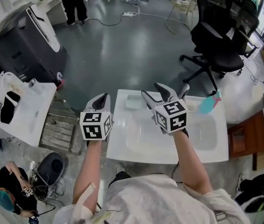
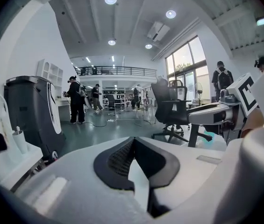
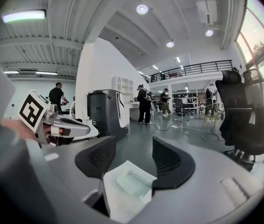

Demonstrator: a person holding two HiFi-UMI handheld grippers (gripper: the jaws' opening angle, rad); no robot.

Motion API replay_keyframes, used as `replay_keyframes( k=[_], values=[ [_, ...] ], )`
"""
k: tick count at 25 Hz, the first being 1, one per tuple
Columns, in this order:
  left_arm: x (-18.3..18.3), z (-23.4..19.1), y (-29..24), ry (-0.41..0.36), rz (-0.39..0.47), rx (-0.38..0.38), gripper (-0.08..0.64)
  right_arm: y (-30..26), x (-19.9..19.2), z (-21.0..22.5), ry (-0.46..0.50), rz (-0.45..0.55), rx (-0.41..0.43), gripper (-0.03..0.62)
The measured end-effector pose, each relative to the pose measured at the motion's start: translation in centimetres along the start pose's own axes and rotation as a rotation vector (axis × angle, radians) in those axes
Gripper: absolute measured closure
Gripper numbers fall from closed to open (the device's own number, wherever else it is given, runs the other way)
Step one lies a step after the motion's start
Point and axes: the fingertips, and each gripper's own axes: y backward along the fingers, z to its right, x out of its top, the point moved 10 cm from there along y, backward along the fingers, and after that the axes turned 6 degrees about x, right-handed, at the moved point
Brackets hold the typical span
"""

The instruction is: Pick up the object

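Observation:
A pale, translucent green block [image 1: 133, 101] lies on the white table [image 1: 141, 146] near its far left corner. My right gripper [image 1: 149, 88] hovers open just right of the block. In the right gripper view the block [image 3: 132, 183] shows low between the spread jaws of the right gripper [image 3: 133, 143], apart from both and with nothing held. My left gripper [image 1: 105, 96] is off the table's left edge, shut and empty. Its closed fingers [image 2: 122, 157] point out over the room in the left gripper view.
A teal and pink object [image 1: 210, 102] sits at the table's far right corner. A black office chair [image 1: 220, 36] stands behind it. To the left are a white side table [image 1: 29, 111] and a dark machine [image 1: 24, 43]. A brown cabinet [image 1: 246, 139] stands right. A person [image 1: 10, 192] crouches lower left.

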Motion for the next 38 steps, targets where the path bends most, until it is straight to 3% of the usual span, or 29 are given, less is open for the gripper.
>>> replay_keyframes(
  k=[10, 18, 27, 38],
  values=[
    [1.5, -4.3, -3.4, -0.043, 0.020, -0.186, 0.558, -2.8, 1.6, -2.2, -0.021, 0.002, -0.179, 0.364],
    [1.6, -5.9, -4.9, -0.055, 0.030, -0.263, 0.558, -3.7, 2.3, -3.1, -0.010, -0.007, -0.218, 0.364],
    [1.1, -7.4, -5.6, -0.053, 0.024, -0.241, 0.558, -4.1, 2.1, -2.2, -0.019, -0.005, -0.248, 0.364],
    [1.4, -5.7, -6.1, -0.056, 0.031, -0.208, 0.558, -3.7, 1.7, -0.4, 0.020, -0.039, -0.185, 0.364]
  ],
)
